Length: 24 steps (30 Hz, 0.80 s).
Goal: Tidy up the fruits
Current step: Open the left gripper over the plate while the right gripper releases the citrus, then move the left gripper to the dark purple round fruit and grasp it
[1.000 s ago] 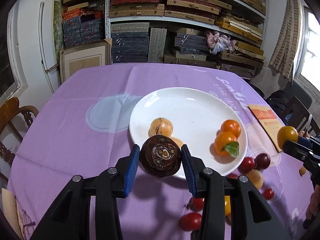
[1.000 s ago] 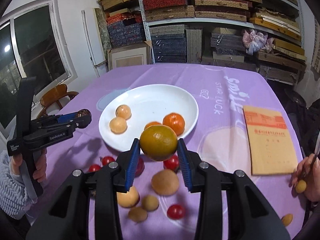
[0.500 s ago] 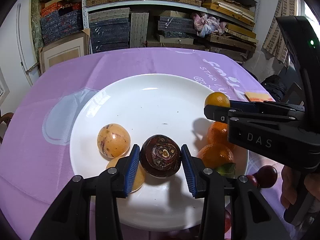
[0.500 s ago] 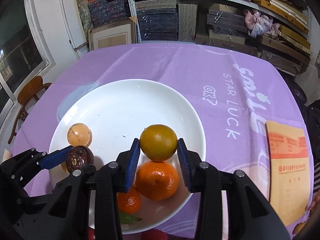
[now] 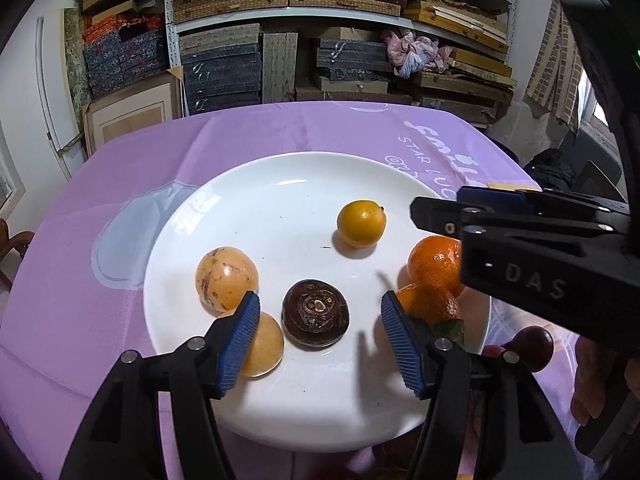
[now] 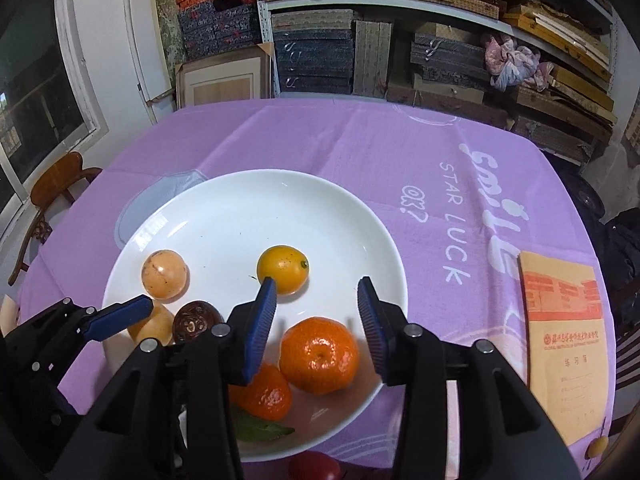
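Both fruits have just been let go onto the white plate (image 5: 256, 420); the left tool (image 5: 318, 346) has just been opening and stands spread, pads clear of the dark brown fruit (image 5: 316, 313) lying between them; the right tool (image 6: 318, 326) has likewise been opening, spread, the yellow-orange fruit (image 6: 283, 269) resting at its 11 o'clock. This is the release step; next, I judge, both tools lift clear and seek the red fruit (image 5: 534, 348) off the plate on the surface (image 6: 360, 152), at 4 o'clock.
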Available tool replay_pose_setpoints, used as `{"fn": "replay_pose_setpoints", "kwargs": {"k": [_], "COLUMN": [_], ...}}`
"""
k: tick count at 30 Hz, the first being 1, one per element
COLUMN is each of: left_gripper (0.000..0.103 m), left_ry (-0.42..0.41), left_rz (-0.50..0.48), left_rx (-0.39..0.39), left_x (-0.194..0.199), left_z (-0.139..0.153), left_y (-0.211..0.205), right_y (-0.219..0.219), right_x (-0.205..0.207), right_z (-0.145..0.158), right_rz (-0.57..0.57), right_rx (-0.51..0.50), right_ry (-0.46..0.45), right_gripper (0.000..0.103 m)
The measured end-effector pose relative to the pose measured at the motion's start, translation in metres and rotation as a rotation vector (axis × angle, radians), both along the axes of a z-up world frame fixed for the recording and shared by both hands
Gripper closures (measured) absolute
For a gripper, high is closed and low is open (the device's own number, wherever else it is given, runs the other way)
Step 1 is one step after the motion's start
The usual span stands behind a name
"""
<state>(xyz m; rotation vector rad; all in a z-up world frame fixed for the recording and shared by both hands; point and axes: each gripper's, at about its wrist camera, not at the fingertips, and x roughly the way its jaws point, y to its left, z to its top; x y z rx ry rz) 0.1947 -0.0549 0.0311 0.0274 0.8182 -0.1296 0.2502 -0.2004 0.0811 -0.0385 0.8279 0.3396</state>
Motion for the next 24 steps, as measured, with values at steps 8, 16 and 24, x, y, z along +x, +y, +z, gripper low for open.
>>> {"fn": "replay_pose_setpoints", "kwargs": {"k": [8,16,24], "left_gripper": [0.034,0.031,0.031], "left_ry": [-0.051,-0.020,-0.004], "left_rz": [0.084,0.182,0.147], "left_rx": [-0.028,-0.093,-0.057], "left_x": [-0.050,-0.127,-0.170], "left_z": [0.033,0.009,-0.015], "left_y": [0.047,0.093,0.079], "right_y": [-0.051,-0.094,-0.100], "right_x": [-0.083,-0.176,-0.210], "right_z": [0.028,0.004,-0.027], "right_rz": [-0.041,-0.139,-0.171], "right_rx": [0.097,0.129,0.093], "right_ry": [-0.089,-0.181,-0.170], "right_gripper": [0.045,0.023,0.022]}}
